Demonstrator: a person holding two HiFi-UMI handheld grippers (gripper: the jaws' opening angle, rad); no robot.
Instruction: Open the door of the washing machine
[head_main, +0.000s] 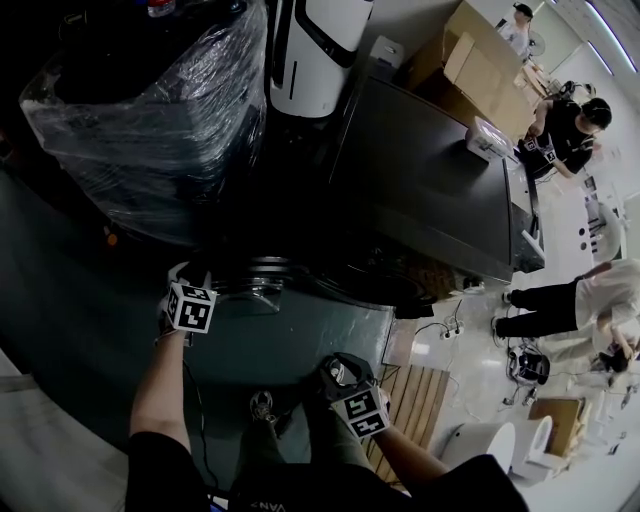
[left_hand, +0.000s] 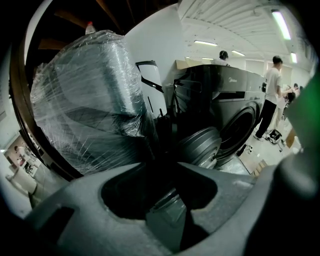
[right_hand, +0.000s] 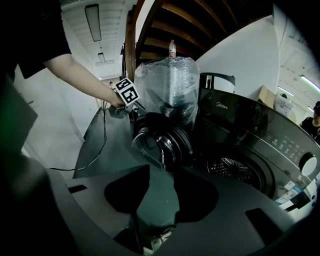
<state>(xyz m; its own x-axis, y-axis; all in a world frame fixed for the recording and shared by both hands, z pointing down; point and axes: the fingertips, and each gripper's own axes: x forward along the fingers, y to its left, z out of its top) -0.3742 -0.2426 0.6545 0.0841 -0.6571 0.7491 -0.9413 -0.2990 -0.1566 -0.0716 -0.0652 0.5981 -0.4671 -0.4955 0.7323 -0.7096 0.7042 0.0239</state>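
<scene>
Fig.: front-loader w/ door open. We see the dark washing machine (head_main: 430, 170) at ctr. Its round door (right_hand: 162, 140) stands swung out from the opening, so the perforated drum (right_hand: 235, 167) is exposed, and the door's glass bowl faces the right gripper view.

The left gripper (head_main: 195, 288), marker cube uppermost, hangs just beside the door's outer side; we cannot tell whether they touch. Its jaws are spread, w/ only floor (head_main: 300, 330) showing in the gap.

The right gripper (head_main: 342, 375) sits lower in the head view, well apart from the door. Its jaws are likewise spread and pinch nothing. A shoe (head_main: 262, 405) shows on the floor near it.

Left of the machine in the head view is a bulky load in plastic wrap (head_main: 150, 100) w/ a bottle (right_hand: 172, 48) on top. Beside the load is a white unit (head_main: 315, 50).

Bkgd: cardboard boxes (head_main: 480, 60) and several persons (head_main: 570, 125).
</scene>
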